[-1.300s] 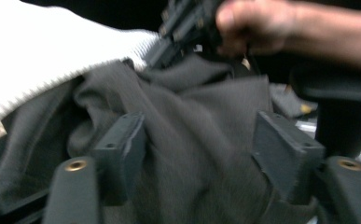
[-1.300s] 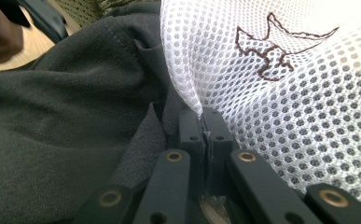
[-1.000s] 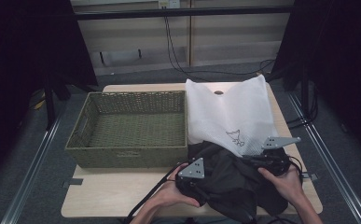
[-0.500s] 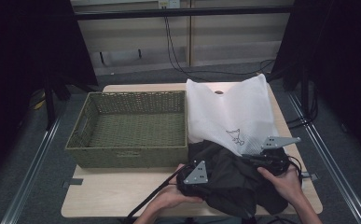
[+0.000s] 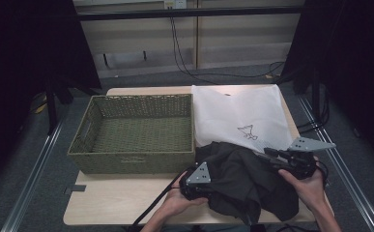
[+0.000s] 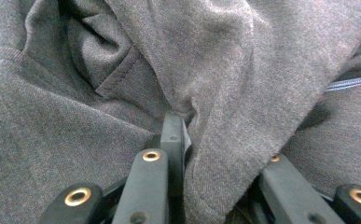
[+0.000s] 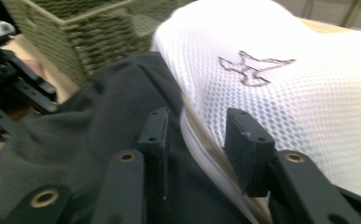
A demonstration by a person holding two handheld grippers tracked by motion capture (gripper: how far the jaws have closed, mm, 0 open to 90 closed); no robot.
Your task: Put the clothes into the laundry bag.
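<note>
Dark grey garment (image 5: pixel 245 181) lies bunched at the counter's (image 5: pixel 122 198) near edge, overlapping a white mesh bag (image 5: pixel 242 116). Left gripper (image 6: pixel 215 140), jaws just closing, pinches a fold of it. Right gripper (image 7: pixel 194 133), jaws just opening, stands parted over the garment's edge, gripping nothing.

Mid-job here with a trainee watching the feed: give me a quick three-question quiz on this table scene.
1. True or false: the dark garment lies inside the wicker basket.
2. What sits on the table right of the basket? A) white mesh bag B) cardboard box C) folded towel
3. Which gripper has a fold of the garment between its jaws?

Key:
1. False; it lies on the table, partly over the bag.
2. A.
3. The left gripper; the right gripper stands open, its jaws just opening.
</note>
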